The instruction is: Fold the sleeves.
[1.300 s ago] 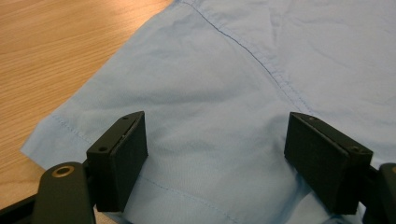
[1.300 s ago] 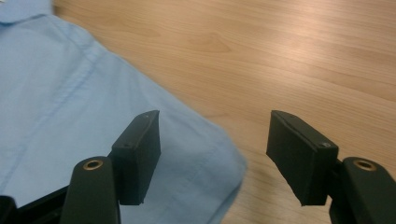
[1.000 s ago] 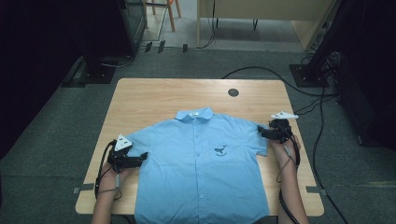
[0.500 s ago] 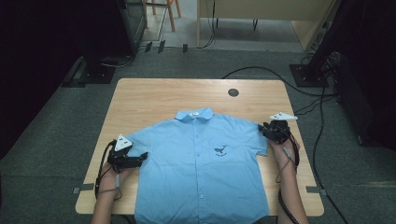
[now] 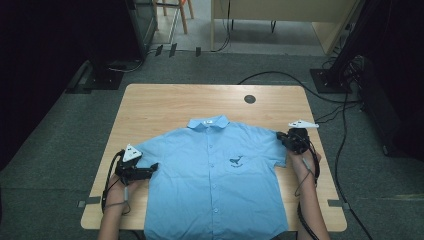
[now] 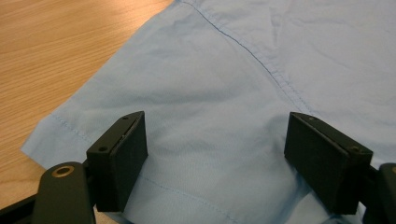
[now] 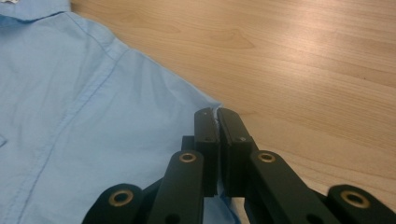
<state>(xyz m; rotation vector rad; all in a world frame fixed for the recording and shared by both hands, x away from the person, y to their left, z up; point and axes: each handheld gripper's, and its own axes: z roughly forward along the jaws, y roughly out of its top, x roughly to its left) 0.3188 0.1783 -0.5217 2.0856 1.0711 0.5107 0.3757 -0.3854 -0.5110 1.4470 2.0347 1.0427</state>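
A light blue short-sleeved shirt (image 5: 215,175) lies flat and buttoned on the wooden table (image 5: 165,107), collar away from me. My left gripper (image 5: 151,168) is open, with its jaws standing wide over the shirt's left sleeve (image 6: 205,93) and cloth between the pads (image 6: 126,154). My right gripper (image 5: 281,136) is shut on the outer edge of the right sleeve (image 7: 154,88). In the right gripper view (image 7: 215,114) a thin sliver of blue cloth shows pinched between the tips.
A small dark whale emblem (image 5: 234,161) marks the shirt's chest. A round black grommet (image 5: 250,99) sits in the table near its far edge. Cables (image 5: 345,145) trail over the floor to the right, and dark stands lie beyond the table.
The right gripper looks narrower at the sleeve edge than a second ago. Both hands and the shirt have stayed about where they were.
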